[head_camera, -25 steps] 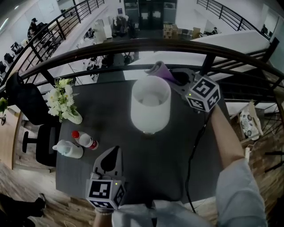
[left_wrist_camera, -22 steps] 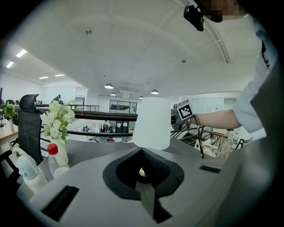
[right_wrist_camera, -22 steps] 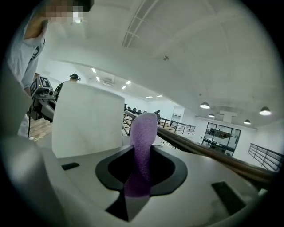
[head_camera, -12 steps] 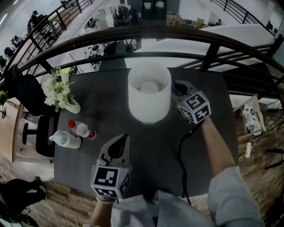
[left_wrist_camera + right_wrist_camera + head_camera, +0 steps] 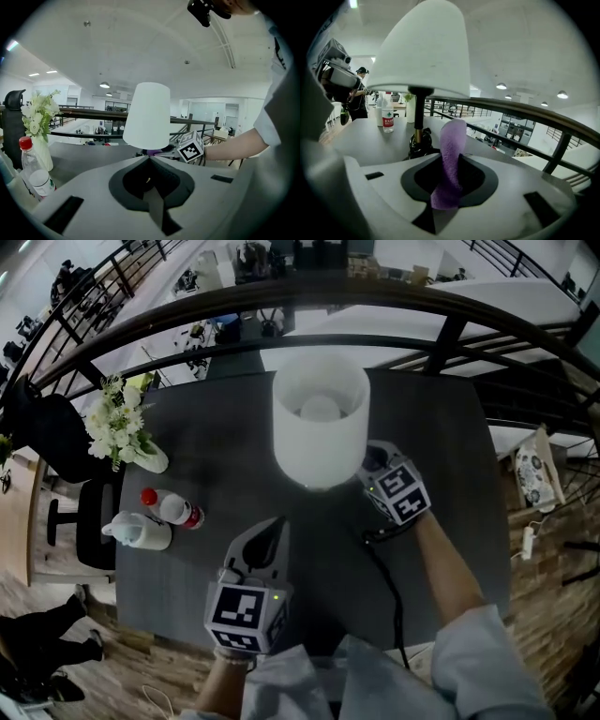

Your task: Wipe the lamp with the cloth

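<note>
The lamp [image 5: 320, 432] stands on the dark tabletop [image 5: 216, 446] right in front of my right tongs [image 5: 373, 463], its white shade spreading over their tips. Looking along those tongs, the shade [image 5: 423, 51] sits above and to the left. The thin dark stem with its brass collar and black base [image 5: 417, 140] is just left of the tips. The purple cloth [image 5: 449, 159] is pinched between my right tongs, which are closed on its lower part. A twisted strip of it rises out of them, just right of the stem. I cannot tell whether it touches the lamp.

My left tongs [image 5: 278, 526] are held back, nearer me than the right ones, and point toward the lamp. They are closed tip to tip [image 5: 150, 158] with nothing between them. From there the shade [image 5: 146, 116] is straight ahead, with a bit of purple cloth [image 5: 152, 152] showing under it beside my right tongs' marker cube [image 5: 191, 146].

A black cable [image 5: 389, 587] runs back along the tabletop from near the right tongs. To the left of my left tongs lie a red-capped bottle [image 5: 169, 509] and a white bottle [image 5: 139, 532]. Further ahead on that side is a vase of white flowers [image 5: 117, 427]. Beyond the lamp a dark railing [image 5: 450, 310] curves past the tabletop's far edge.
</note>
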The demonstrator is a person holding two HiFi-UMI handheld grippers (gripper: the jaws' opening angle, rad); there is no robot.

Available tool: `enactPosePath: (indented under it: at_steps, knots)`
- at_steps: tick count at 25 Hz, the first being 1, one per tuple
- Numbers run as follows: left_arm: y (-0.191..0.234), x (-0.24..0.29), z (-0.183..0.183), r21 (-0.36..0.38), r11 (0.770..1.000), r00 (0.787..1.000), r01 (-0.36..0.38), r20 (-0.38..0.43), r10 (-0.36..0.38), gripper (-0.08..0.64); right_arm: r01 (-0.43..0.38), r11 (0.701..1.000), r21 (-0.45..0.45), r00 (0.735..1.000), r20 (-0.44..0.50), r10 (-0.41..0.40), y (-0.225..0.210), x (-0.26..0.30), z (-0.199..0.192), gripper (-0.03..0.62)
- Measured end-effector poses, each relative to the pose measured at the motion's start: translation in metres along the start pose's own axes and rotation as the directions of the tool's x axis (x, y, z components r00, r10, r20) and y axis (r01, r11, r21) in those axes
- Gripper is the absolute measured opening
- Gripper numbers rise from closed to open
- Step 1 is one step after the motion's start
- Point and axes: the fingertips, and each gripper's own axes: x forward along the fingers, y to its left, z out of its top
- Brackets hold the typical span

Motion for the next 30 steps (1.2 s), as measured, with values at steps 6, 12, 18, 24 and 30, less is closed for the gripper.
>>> enactPosePath:
  at_steps: [6,12,18,24,30]
  knots:
    - [0.007,-0.007,-0.007,-0.001,1.0,1.0,0.027,-0.013,-0.027,0.009,0.087,0.995,0.054,0.995,-0.06,-0.084,0.031,-0.005,-0.025,0.097]
    - [0.02,-0.016,-0.012,-0.016,0.999,0.999,0.042,-0.017,-0.042,0.009,0.159,0.98,0.122,0.984,-0.104,-0.146,0.063,-0.012,-0.046,0.096]
    - [0.033,-0.025,-0.017,-0.02,0.999,0.999,0.049,-0.018,-0.049,0.009,0.154,0.978,0.142,0.979,-0.159,-0.131,0.114,-0.011,-0.057,0.095]
    - [0.051,-0.037,-0.02,-0.031,0.999,0.999,0.041,-0.014,-0.041,0.009,0.124,0.98,0.154,0.981,-0.164,-0.099,0.159,0.007,-0.044,0.095]
    - [0.072,-0.052,-0.028,-0.063,0.998,0.999,0.023,-0.035,-0.025,0.009,0.051,0.982,0.181,0.994,-0.106,-0.032,0.2,0.043,-0.007,0.095]
